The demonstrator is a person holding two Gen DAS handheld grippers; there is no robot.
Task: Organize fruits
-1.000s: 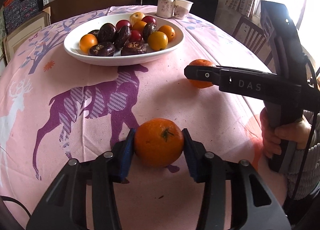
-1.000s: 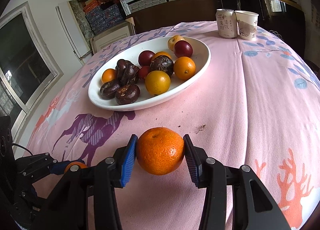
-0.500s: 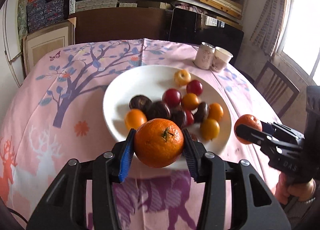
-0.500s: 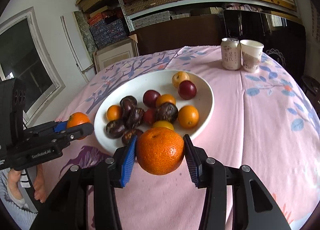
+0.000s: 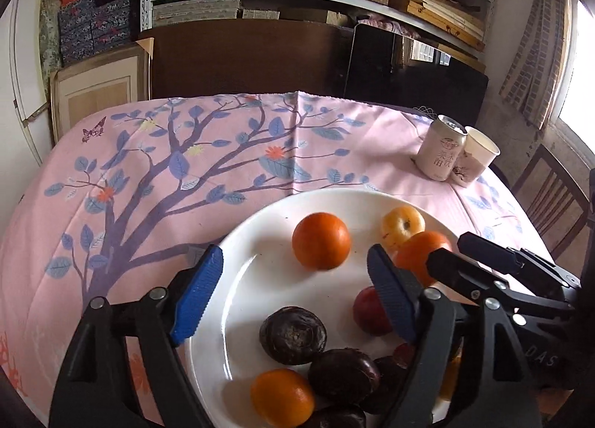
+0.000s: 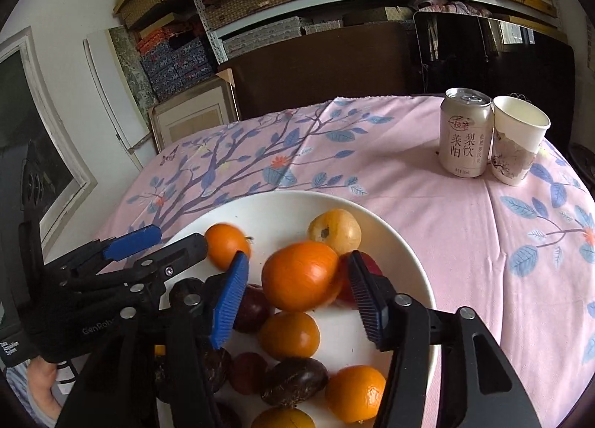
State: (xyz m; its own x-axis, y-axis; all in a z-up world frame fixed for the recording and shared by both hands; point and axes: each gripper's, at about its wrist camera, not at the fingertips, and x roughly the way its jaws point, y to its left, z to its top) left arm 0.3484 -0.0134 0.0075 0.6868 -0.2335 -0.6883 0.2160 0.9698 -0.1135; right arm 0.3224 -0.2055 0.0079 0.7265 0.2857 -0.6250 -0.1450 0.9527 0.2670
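1. A tangerine [image 5: 321, 240] lies on the bare far part of the white plate [image 5: 241, 279], ahead of the left gripper [image 5: 293, 290] and clear of both its blue pads.
2. A second tangerine [image 6: 300, 276] sits between the blue pads of the right gripper [image 6: 297, 297]. It is blurred, and a gap shows on either side of it; whether it rests on the fruit beneath cannot be told.
3. Left gripper: jaws spread wide, holding nothing. The left pad [image 5: 197, 297] is over the plate rim; the right pad is over the plate interior and covers part of a red plum [image 5: 368, 310].
4. Right gripper: jaws apart, not clamped on the tangerine.
5. Other fruit on the plate: a yellow apple-like fruit [image 6: 334, 230] at the far side, small oranges [image 6: 290, 335] and dark wrinkled fruits [image 5: 293, 335] toward the near side.
6. The plate stands on a pink tablecloth [image 5: 186, 167] printed with a blue-leafed tree.
7. A drink can [image 6: 466, 134] and a paper cup [image 6: 517, 141] stand upright, touching, at the far right of the table.
8. Hidden or cut off: the near edge of the plate and the fruit there are covered by the gripper bodies in both views. In the left wrist view, the right gripper's fingers cover part of the second tangerine.
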